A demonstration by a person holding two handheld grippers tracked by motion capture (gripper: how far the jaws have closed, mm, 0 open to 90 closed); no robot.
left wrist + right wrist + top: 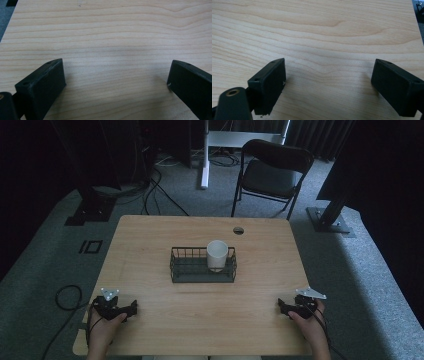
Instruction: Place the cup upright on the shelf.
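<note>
At the near edge of the tabletop [150,320], the left gripper [131,308] and the right gripper [282,307] each rest low on the wood in the person's hands, one near each front corner and well apart. Both point inward, toward one another across the bare front strip. In the left gripper view the fingers [42,85] stand wide apart with nothing but wood grain between them; the right gripper view shows the same, fingers [268,86] released and empty.

Farther out, at the middle of the tabletop, sits a black wire basket [190,270], its long axis running left to right. A white cup [217,255] stands upright inside it, in the right-hand part, against the back wall.

The cup lies ahead of both grippers and between them, a little right of the centre line, so the right gripper looks somewhat nearer. Either would need to turn forward and come over the basket's front wall to reach it.

Beyond the tabletop stands a dark folding chair [272,172] on grey carpet.
</note>
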